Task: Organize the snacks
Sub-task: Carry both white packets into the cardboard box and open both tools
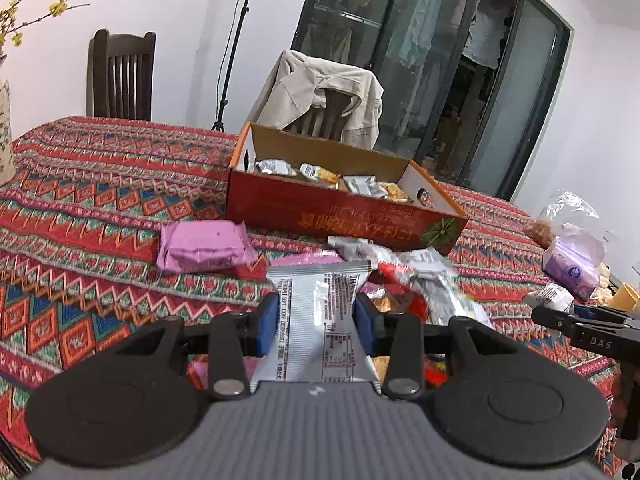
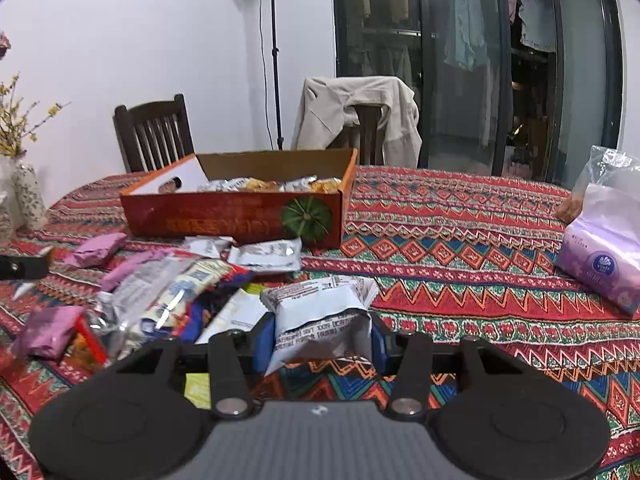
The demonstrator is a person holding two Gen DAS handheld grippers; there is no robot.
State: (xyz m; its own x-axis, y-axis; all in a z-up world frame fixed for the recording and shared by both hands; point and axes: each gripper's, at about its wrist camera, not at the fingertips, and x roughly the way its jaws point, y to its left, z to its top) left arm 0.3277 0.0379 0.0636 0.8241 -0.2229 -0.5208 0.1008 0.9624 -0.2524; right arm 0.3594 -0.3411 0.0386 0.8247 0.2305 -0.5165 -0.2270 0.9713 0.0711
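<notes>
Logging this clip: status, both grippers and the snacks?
Left gripper shut on silver packet. Right gripper shut on white packet. Red box ahead, part filled; loose snack pile between.

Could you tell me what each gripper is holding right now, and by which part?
Left gripper: a silver snack packet, pinched across its middle. Right gripper: another silver packet, by its near end.
</notes>
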